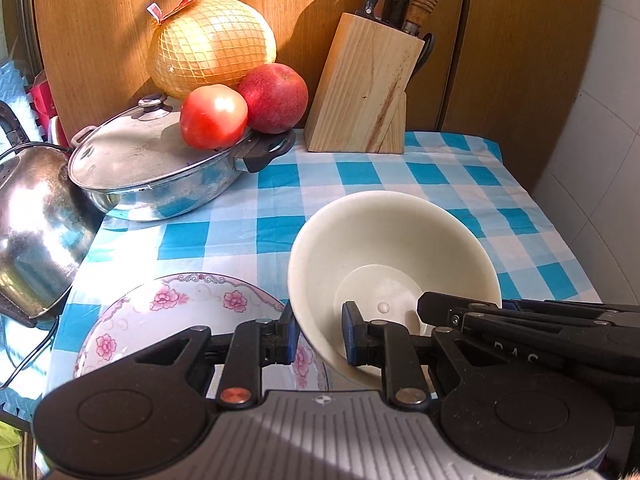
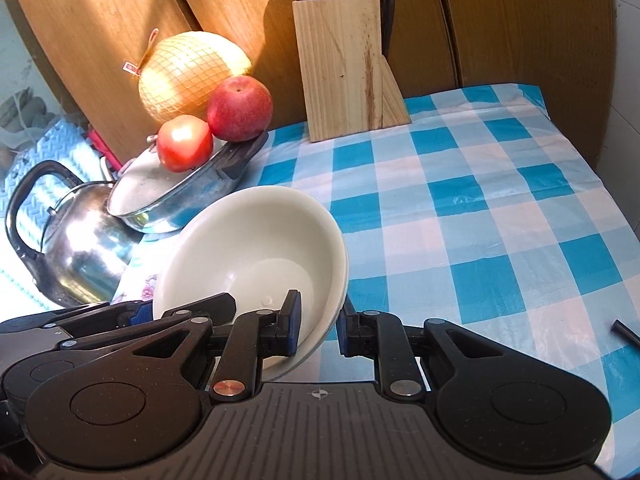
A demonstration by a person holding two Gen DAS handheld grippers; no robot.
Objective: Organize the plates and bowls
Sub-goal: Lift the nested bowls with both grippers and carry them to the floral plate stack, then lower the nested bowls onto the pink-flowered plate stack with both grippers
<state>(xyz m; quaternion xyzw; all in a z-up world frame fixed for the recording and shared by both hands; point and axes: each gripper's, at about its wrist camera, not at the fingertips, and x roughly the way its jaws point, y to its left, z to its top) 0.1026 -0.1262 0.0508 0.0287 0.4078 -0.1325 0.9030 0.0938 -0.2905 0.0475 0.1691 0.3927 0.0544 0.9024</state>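
Cream-white and smooth, a deep plastic bowl (image 1: 394,276) is sitting tilted at lower centre of the left wrist view, and the left gripper (image 1: 320,338) is pinching its near-left wall between blue pads, one outside, one inside. A shallow white plate with pink flowers (image 1: 176,320) is lying at lower left on the blue-and-white checked tablecloth (image 1: 452,176), just beside the bowl. The right gripper (image 1: 520,320) is reaching in from the right edge onto the bowl's rim. In the right wrist view, that cream bowl (image 2: 256,252) is leaning at centre left while the right gripper (image 2: 318,334) is clamping its right-hand rim; the left gripper (image 2: 140,314) is holding the opposite side at lower left.
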